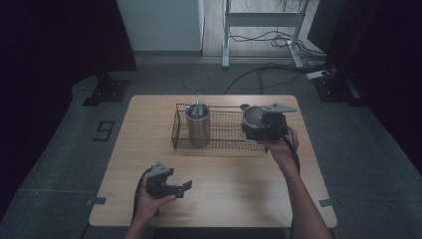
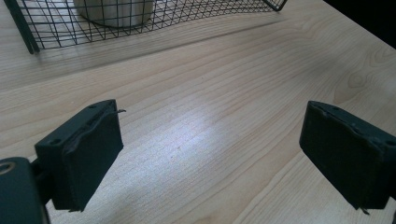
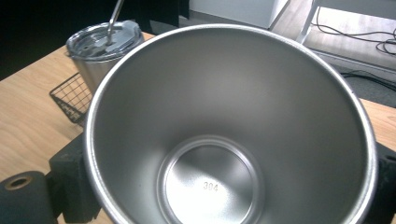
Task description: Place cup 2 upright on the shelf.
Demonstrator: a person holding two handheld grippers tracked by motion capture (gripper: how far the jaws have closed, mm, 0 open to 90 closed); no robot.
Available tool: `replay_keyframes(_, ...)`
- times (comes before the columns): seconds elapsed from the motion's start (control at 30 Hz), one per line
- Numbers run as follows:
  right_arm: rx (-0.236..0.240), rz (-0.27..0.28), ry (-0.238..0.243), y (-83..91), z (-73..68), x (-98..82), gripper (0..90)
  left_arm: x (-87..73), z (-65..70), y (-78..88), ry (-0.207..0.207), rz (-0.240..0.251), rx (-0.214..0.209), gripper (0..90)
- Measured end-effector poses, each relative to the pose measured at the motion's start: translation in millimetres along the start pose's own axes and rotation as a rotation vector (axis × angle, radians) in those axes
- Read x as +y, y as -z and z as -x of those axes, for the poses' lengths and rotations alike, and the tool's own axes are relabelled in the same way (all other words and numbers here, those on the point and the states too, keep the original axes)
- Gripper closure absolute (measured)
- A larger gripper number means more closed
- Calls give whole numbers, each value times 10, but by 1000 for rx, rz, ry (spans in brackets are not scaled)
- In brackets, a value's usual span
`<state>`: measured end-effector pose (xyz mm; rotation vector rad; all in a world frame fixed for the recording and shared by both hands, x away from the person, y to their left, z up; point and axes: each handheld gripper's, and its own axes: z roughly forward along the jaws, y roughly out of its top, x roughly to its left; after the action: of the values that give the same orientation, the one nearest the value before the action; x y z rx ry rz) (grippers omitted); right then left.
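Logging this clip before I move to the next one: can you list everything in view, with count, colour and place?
Table: one, light wood, centre of the high view.
Wire basket: one, black, far half of the table.
Lidded tumbler: one, steel, with straw, upright in the basket's left end.
Open cup: one, steel, empty, "304" stamped inside, held over the basket's right end.
Cables: several, dark, on the floor beyond the table.
Left gripper: black, jaws wide apart, above the table's near left.
Right gripper: black, jaws either side of the cup.
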<state>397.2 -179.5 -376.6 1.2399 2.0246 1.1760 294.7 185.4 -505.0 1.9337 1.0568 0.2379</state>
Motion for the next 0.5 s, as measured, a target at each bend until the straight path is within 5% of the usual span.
replay_keyframes(0.5,-17,-19,-22,-217,120,71,72,-11,-11,-15,3,-7,-2,58)
